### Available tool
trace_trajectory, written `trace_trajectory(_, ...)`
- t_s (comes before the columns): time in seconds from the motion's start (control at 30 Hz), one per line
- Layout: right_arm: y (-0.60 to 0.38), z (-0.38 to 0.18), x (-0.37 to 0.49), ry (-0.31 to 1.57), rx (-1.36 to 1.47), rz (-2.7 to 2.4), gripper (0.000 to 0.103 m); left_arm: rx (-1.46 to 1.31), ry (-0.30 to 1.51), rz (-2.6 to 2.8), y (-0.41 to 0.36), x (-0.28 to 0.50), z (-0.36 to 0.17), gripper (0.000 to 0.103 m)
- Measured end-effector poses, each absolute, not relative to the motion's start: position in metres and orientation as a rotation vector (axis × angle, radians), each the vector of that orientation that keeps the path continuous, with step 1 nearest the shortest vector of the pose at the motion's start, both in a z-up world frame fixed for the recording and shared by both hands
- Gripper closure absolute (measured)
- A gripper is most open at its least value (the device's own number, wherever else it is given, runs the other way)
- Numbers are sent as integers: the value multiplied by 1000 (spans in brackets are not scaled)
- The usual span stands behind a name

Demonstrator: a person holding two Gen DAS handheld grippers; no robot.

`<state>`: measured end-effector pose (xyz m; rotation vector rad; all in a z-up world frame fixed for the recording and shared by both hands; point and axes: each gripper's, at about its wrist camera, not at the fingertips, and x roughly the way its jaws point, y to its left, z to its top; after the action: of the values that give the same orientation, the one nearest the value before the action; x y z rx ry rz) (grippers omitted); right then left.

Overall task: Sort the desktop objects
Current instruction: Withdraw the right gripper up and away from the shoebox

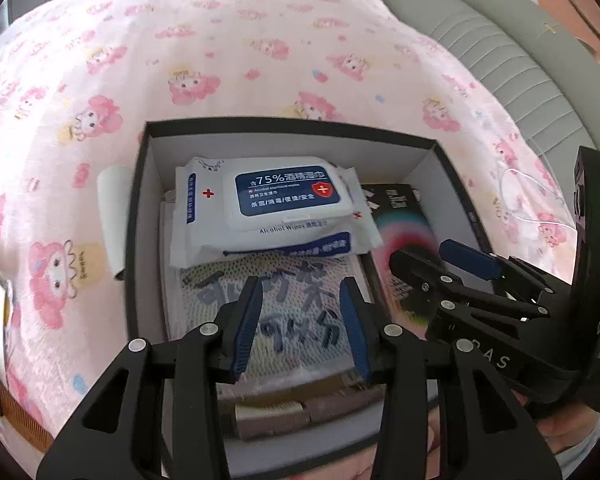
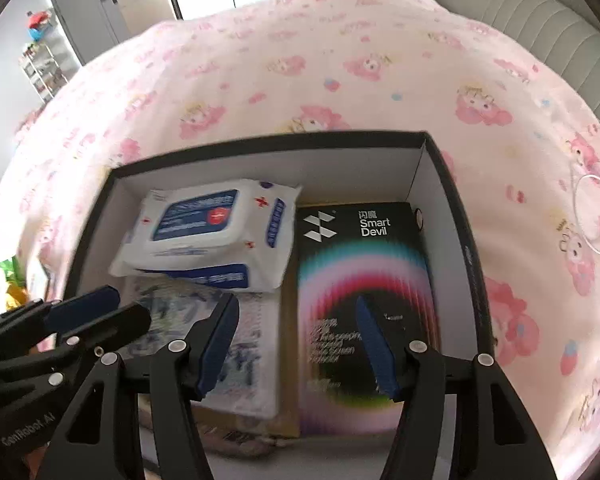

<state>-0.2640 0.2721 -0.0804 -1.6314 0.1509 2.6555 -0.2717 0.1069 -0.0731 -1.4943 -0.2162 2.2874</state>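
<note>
Nearest: left gripper (image 1: 300, 320), spread wide, empty, hovering over the mesh pouch (image 1: 284, 312) at the near left of the black box (image 1: 134, 240). Right gripper (image 2: 296, 344) also spread, empty, above the Smart Devil box (image 2: 360, 280) on the right. Wipes pack (image 1: 260, 208) perched crooked on the pouch, far left. Risky bit, probably: grabbing the pouch and tipping the wipes off. Also grippers close enough to bump.

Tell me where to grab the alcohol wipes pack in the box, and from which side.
Grip the alcohol wipes pack across its near sealed edge, coming from above. It lies flat on top of the mesh pouch, inside the black box, so the walls block a sideways approach; the soft flap overhanging the pouch suits the left gripper, hovering open nearby.
</note>
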Motion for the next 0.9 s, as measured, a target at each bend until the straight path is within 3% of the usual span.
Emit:
trace_trajectory(0.13,261,-61,-243,171,-1575,2703,45,-1425,-183,2357,98,-246,-44,61)
trace_trajectory(0.3,244,-39,-208,167,-1514,2739,42,-1316,-157,2442,81,-213,-5,48)
trace_trajectory(0.33,242,-34,-200,164,-1492,2738,33,-1293,-147,2463,77,-204,3,45)
trace_trajectory(0.37,240,-28,-191,168,-1466,2737,30,-1270,-134,2486,74,-197,10,39)
trace_trajectory(0.57,228,7,-142,167,-1341,2764,29,-1105,-92,2659,50,-147,51,12)
trace_trajectory(0.77,206,41,-95,92,-1210,2829,27,-1041,-128,2707,32,-109,75,2)
trace_trajectory(0.9,194,57,-65,76,-1126,2858,23,-1026,-158,2742,20,-84,82,1)
